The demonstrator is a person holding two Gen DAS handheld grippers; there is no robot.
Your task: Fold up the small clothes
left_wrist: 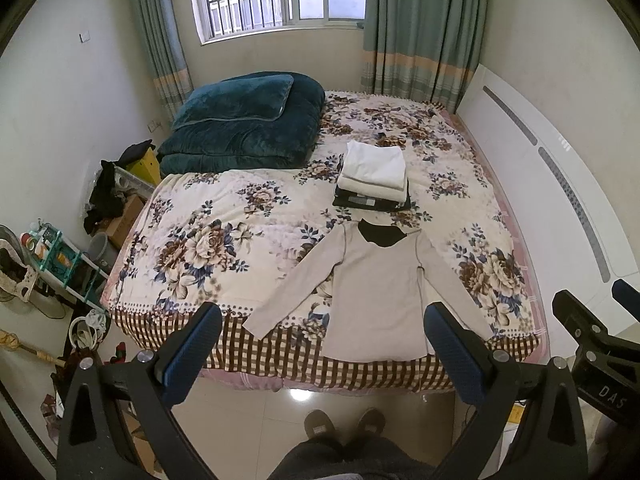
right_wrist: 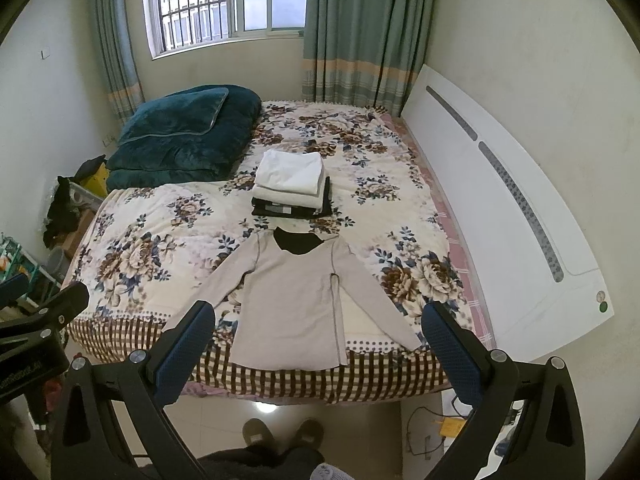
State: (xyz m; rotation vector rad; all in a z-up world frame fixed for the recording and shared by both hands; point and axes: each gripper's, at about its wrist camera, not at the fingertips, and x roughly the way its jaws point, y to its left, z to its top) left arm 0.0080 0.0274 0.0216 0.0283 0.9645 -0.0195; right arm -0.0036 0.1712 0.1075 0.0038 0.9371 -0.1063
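We hold both tools, left tool (left_wrist: 322, 328) and right tool (right_wrist: 316, 326), spread wide and empty above the bed's (left_wrist: 224, 232) near edge. The soft beige long-sleeved shirt (left_wrist: 376, 300) lies flat there, hem at the checked border. Folded clothes (left_wrist: 374, 178) stack mid-bed; open floral quilt lies leftward.

White letters reading "DAS" stand on the black body of the right gripper (left_wrist: 592, 320), seen at the right edge of the left wrist view; the word runs on past what shows. In the right wrist view, a line of small white print runs along the black body of the left gripper (right_wrist: 44, 312) at the left edge, too blurred to read. The headboard (right_wrist: 520, 240) carries 2 round stickers (right_wrist: 601, 302) near its corner, 1 pale and 1 green, with no legible marks. The bottles on the shelf (left_wrist: 52, 252) bear labels too small to read.
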